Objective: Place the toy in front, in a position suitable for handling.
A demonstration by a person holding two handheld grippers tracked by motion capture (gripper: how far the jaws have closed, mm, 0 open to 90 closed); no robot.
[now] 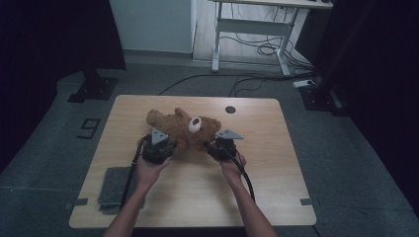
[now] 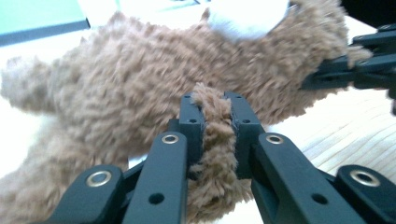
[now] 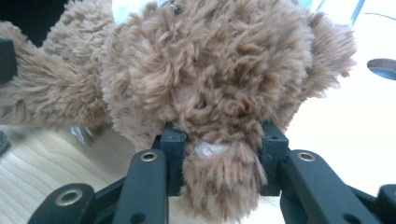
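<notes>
A light wooden table (image 1: 276,187) carries a brown teddy bear (image 1: 180,129) lying across its far half, white muzzle up, as a person works on it from the near edge with a gripper in each hand. Seen from the high view, the bear stretches between the two tools, one end toward the table's left and its head toward the right, with the small round hole (image 1: 230,109) in the tabletop just beyond it.

The left gripper (image 1: 159,144) sits at the near left side of the bear (the person's hand wrapped around its body); its own view shows the black jaws pressed in on a narrow tuft of brown plush, a limb of the bear (image 2: 212,135), squeezed tight between the pads, with the rest of the toy spreading out past the tips.

The right gripper (image 1: 221,145) meets the bear at its near right side. In its own view the jaws stand wider but are likewise clamped on fur, a thick lump of the toy (image 3: 222,163) pinched between them below the shaggy head.

A grey cloth pad (image 1: 114,186) lies by the table's near left corner, well apart from the bear.
</notes>
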